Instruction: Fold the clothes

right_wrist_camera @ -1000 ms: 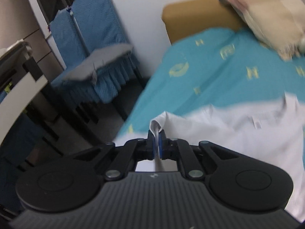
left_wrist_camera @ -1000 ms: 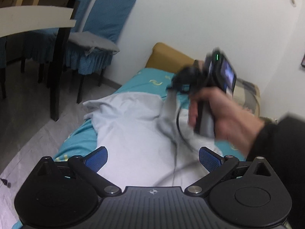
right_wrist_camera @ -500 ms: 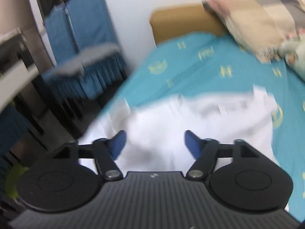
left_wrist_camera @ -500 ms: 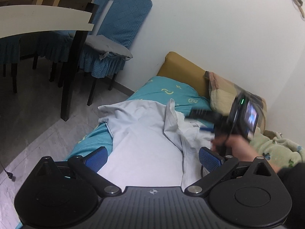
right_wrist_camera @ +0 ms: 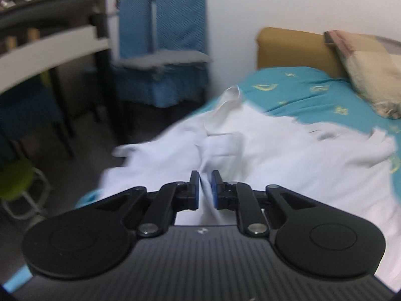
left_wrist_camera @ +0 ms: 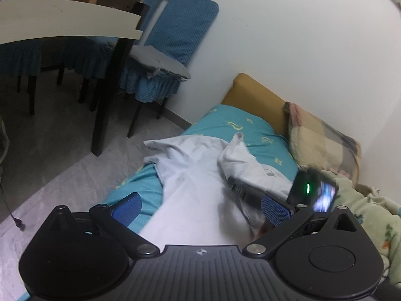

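Observation:
A white shirt (left_wrist_camera: 200, 190) lies spread on the teal bed sheet (left_wrist_camera: 248, 128), with a fold of cloth raised along its middle. It also shows in the right wrist view (right_wrist_camera: 288, 155). My left gripper (left_wrist_camera: 200, 208) is open and empty above the shirt's near part. My right gripper (right_wrist_camera: 205, 190) is nearly shut, with a ridge of the white shirt between its blue pads. In the left wrist view the right gripper's body (left_wrist_camera: 313, 193) shows blurred at the shirt's right side.
A plaid pillow (left_wrist_camera: 323, 140) and a green blanket (left_wrist_camera: 371, 213) lie at the bed's head and right. A mustard headboard (left_wrist_camera: 253, 95) meets the white wall. A blue-covered chair (left_wrist_camera: 160, 57) and a dark table (left_wrist_camera: 107, 87) stand on the floor left.
My right gripper let go of the shirt edge, opened, moved back toward me and has closed on a fold of the shirt. The left gripper stayed open and tilted up slightly.

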`<action>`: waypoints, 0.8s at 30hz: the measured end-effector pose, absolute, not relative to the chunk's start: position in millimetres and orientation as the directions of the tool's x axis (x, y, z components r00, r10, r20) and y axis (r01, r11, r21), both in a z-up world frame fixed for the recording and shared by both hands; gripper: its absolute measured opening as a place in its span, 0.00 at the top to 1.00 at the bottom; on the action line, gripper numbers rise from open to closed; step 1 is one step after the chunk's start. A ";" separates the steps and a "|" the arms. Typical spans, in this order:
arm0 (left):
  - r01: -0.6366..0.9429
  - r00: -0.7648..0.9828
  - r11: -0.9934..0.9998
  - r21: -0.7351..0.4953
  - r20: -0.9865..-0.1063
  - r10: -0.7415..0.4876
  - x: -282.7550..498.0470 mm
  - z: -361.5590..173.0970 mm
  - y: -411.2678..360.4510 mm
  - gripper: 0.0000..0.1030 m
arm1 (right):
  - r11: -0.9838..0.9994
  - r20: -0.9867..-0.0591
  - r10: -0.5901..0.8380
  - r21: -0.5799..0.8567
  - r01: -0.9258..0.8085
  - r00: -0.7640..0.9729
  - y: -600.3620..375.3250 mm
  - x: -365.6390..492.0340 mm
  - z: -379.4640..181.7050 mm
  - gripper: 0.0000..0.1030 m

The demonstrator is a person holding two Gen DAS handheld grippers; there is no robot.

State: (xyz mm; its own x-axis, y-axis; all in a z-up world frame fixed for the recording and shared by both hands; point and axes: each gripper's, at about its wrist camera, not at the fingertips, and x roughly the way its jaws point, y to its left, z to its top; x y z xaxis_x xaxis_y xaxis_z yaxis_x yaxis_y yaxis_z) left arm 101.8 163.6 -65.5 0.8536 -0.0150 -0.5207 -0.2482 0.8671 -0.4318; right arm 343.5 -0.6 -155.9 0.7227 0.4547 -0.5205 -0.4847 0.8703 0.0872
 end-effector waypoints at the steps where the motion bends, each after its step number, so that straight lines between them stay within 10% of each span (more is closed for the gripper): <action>1: -0.249 0.853 0.867 -0.431 -0.521 -0.014 101.8 -65.7 164.0 0.00 | 0.866 -0.526 0.462 0.093 -0.491 0.715 1.9 336.1 -160.6 0.85; 3: -0.247 0.854 0.872 -0.423 -0.519 -0.010 101.5 -65.6 163.3 0.00 | 0.871 -0.550 0.445 0.082 -0.484 0.707 3.6 325.9 -167.1 0.78; 8: -0.220 0.869 0.902 -0.372 -0.494 0.008 98.8 -59.3 153.6 0.00 | 0.895 -0.481 0.440 0.167 -0.414 0.758 -29.2 290.9 -140.7 0.15; 24: -0.020 0.869 0.972 -0.236 -0.485 -0.100 69.0 -48.9 94.2 0.01 | 0.976 -0.290 0.186 0.162 -0.143 0.939 -177.1 88.4 -45.6 0.14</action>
